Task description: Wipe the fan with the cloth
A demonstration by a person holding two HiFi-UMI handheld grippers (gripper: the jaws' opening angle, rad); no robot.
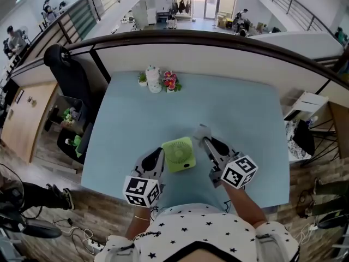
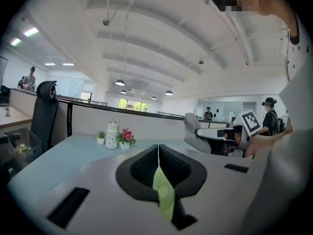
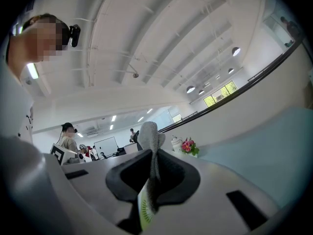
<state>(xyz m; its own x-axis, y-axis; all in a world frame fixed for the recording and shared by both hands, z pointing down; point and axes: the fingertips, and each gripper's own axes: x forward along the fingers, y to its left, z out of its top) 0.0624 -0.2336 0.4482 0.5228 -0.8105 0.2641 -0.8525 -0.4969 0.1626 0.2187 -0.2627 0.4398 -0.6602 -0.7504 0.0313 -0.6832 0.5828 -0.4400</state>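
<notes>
A square green fan (image 1: 179, 154) lies on the light blue table (image 1: 131, 124) near its front edge, grille facing up. My left gripper (image 1: 159, 153) is at the fan's left edge, jaws shut; in the left gripper view (image 2: 158, 153) only a sliver of the green fan (image 2: 164, 196) shows low between them. My right gripper (image 1: 206, 142) sits just right of the fan, shut on a grey cloth (image 1: 202, 131) that sticks up past its tips. In the right gripper view (image 3: 152, 165) the cloth (image 3: 149, 138) stands pinched between the jaws, with the fan (image 3: 145, 210) below.
A white jar with small flower pots (image 1: 156, 80) stands at the table's far edge against a low partition. A black office chair (image 1: 68, 70) is off the table's left side. The person's torso is against the front edge.
</notes>
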